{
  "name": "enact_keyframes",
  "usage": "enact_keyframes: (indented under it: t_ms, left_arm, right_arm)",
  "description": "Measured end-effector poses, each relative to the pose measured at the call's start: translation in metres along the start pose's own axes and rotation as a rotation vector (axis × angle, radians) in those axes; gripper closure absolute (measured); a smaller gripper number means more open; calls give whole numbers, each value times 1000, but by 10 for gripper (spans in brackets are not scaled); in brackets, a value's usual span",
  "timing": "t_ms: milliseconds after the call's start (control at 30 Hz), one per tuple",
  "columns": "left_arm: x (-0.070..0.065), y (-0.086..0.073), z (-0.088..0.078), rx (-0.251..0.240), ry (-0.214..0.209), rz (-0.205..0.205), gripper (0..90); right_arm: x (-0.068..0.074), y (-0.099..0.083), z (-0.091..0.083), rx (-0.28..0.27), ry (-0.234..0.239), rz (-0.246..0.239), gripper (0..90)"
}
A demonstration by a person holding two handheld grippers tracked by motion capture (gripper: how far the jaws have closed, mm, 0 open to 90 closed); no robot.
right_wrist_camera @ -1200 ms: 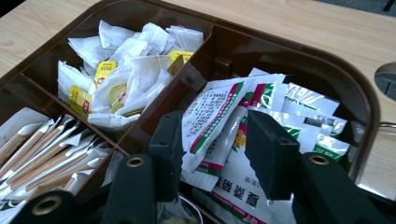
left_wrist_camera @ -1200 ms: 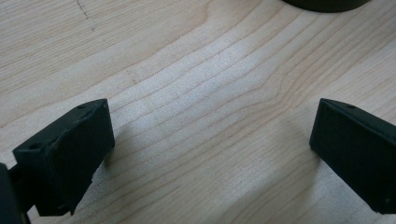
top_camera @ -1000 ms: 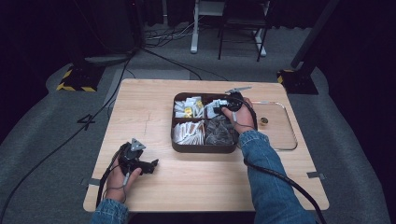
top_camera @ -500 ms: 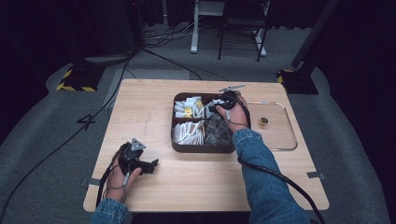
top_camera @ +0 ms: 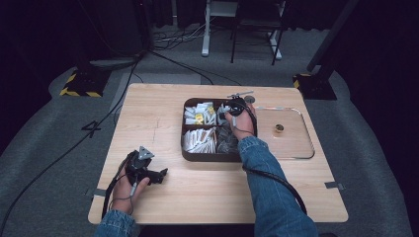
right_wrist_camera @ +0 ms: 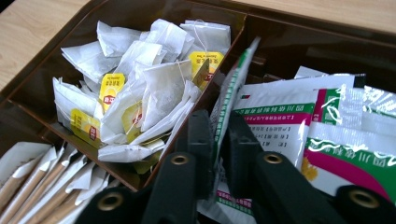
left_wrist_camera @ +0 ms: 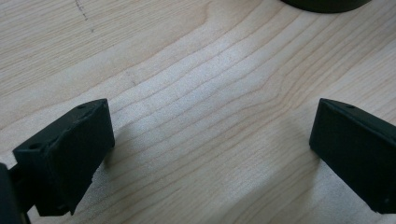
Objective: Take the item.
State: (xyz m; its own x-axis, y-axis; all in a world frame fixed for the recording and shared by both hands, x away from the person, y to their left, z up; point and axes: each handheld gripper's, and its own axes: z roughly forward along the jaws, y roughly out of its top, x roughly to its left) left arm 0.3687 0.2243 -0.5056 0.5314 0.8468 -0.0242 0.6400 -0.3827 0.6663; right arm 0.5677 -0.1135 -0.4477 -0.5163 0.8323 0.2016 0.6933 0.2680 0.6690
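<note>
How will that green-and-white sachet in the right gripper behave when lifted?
Likely light and floppy: the sachet is a thin flat packet, pinched edge-on by the right gripper. Its glossy film may slip. Neighbouring sachets overlap it, so one might drag along.

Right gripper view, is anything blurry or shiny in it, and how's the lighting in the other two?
Right gripper view: the tongs sit soft and out of focus up close, glare streaks the foil sachets, and the tea bags look sharp. Left gripper view: even light, soft shadows beside the jaws. High view: the table is lit while its surroundings are dark.
</note>
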Motion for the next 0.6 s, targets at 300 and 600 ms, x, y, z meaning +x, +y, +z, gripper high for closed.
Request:
enact_keyframes:
  t_ms: [300, 600]
  left_arm:
    - [0, 0, 0, 1, -3, -1, 3]
    - [0, 1, 1, 2, -3, 0, 3]
  right_arm:
    - [-1, 0, -10, -19, -31, 9, 885]
    - [-8, -1, -30, -79, -7, 14, 886]
